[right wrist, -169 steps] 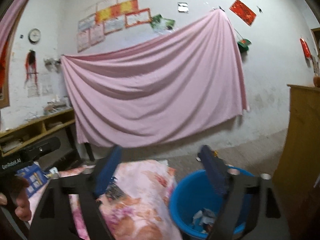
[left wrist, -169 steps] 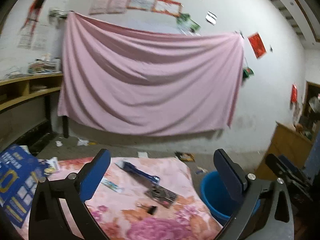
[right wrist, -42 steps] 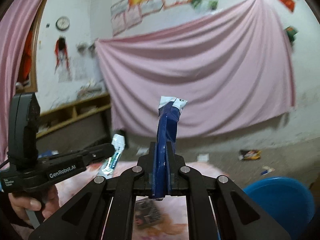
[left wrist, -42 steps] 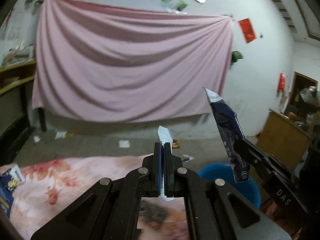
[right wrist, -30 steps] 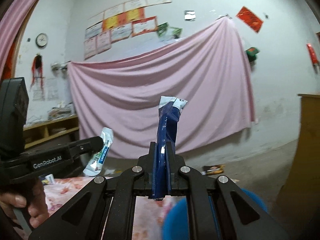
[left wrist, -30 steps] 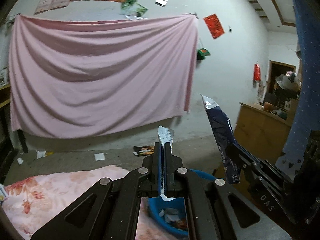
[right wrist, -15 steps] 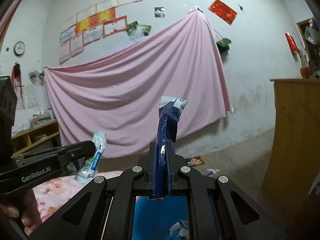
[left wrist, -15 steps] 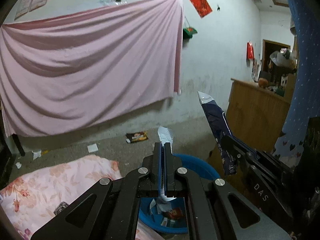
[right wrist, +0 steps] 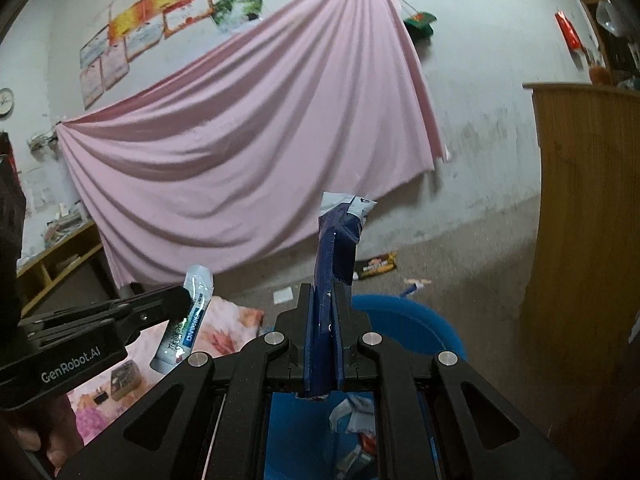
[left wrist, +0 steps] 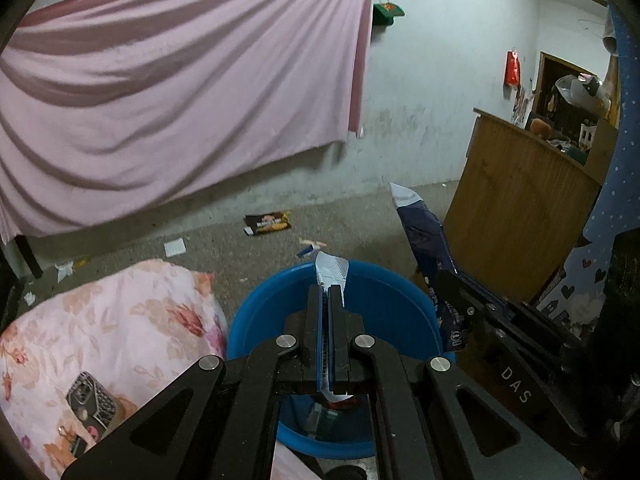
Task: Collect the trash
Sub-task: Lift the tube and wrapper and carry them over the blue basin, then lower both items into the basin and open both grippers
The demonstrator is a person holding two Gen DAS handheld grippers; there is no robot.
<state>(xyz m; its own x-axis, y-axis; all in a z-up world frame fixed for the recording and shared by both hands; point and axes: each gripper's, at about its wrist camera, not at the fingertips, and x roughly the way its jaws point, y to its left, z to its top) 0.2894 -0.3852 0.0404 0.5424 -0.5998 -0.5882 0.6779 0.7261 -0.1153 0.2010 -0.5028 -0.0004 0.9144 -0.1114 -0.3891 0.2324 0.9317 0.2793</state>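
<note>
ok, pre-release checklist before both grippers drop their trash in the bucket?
1. Left gripper shut on the small white sachet: ok.
2. Right gripper shut on the dark blue wrapper: ok.
3. Blue bucket under the left gripper: ok.
4. Bucket under the right gripper: ok, its inside shows below the jaws.
5. Grippers apart from each other: ok.
6. Whether the wrappers will fall freely once released: cannot tell.

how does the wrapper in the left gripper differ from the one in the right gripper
The left gripper pinches a small sachet, pale with green-blue print; the right gripper pinches a dark navy wrapper, longer, with a white torn top. The navy wrapper stands well past its fingertips; the sachet barely. Both are clamped flat above the blue bucket.
</note>
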